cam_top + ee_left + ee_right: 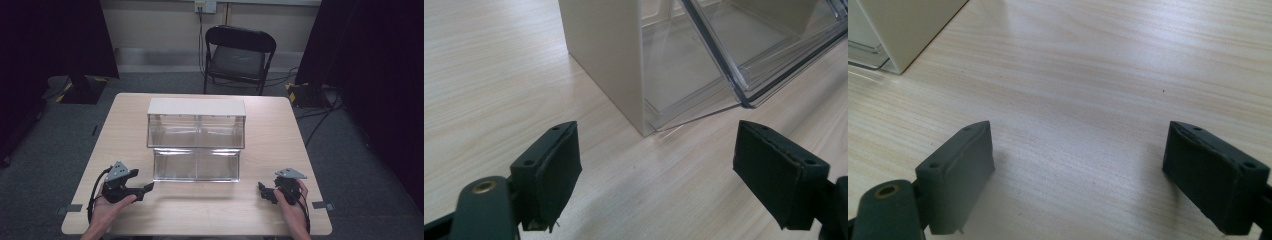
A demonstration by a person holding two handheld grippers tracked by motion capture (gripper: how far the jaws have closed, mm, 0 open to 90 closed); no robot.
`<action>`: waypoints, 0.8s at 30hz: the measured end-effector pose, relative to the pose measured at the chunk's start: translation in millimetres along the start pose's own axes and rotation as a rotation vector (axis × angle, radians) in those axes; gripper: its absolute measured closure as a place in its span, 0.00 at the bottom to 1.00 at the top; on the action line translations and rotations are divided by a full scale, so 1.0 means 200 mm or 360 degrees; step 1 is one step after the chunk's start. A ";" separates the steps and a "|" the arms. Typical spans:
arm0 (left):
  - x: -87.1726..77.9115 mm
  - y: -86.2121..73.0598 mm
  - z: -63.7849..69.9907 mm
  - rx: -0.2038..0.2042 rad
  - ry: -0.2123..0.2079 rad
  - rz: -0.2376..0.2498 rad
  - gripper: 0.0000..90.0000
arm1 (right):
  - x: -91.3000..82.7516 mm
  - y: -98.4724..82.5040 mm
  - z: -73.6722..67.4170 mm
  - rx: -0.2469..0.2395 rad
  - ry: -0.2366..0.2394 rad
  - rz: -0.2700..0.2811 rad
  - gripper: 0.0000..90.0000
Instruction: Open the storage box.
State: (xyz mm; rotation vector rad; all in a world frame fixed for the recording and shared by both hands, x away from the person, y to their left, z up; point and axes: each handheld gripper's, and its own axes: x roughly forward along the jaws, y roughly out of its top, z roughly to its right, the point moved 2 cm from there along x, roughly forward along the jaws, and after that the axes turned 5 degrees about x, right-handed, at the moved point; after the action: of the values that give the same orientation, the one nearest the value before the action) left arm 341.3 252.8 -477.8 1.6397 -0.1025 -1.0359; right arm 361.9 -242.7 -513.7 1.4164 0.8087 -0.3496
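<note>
**Inspector A:** Position of the storage bin unit [196,140] to be recorded.

**Inspector B:** It is found standing upright at the middle of the table [130,120], with a beige top and beige side walls and clear tilt-out bins in two tiers. The lower tier is set nearer the person than the upper. Bare wood is left on every side of it, the widest strip lying along the near edge.

**Inspector A:** And the tongs?

**Inspector B:** The left tongs [146,190] are held in the left hand [107,202] near the front left corner, apart from the unit. The right tongs [263,190] are held in the right hand [292,200] near the front right corner, likewise apart. Both pairs are spread wide, and nothing is pinched (bare wood is seen between the jaws in each gripper view).

**Inspector A:** Differences between views?

**Inspector B:** In the left gripper view the unit's beige side wall [611,55] and a clear bin front [744,60] are seen just ahead of the jaws, the bin front tilted outward. In the right gripper view a beige corner is caught at the upper left [903,27], the remainder being open wood. A black folding chair [239,57] beyond the far edge, a wall socket [205,6] and floor cables [320,117] are recorded from the high view.

**Inspector A:** Labels or writing?

**Inspector B:** None can be read.
</note>
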 end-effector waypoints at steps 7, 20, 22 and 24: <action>0.01 0.01 0.02 0.0009 -0.0042 0.0013 0.20 | 0.00 0.00 0.00 0.0001 0.0001 0.0000 0.13; 0.04 0.04 0.02 0.0013 -0.0047 0.0035 0.18 | 0.00 0.00 0.00 0.0001 0.0001 0.0000 0.14; 0.05 0.04 0.02 0.0017 -0.0044 0.0026 0.18 | 0.00 0.00 0.00 0.0000 0.0000 0.0000 0.13; 0.06 0.04 0.02 0.0030 -0.0038 0.0018 0.18 | 0.00 0.00 0.00 0.0001 0.0000 0.0000 0.13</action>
State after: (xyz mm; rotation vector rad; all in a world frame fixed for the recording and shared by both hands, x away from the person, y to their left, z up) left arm 349.6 240.8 -476.5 1.6426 -0.1378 -1.0488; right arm 361.9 -242.7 -513.7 1.4167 0.8087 -0.3498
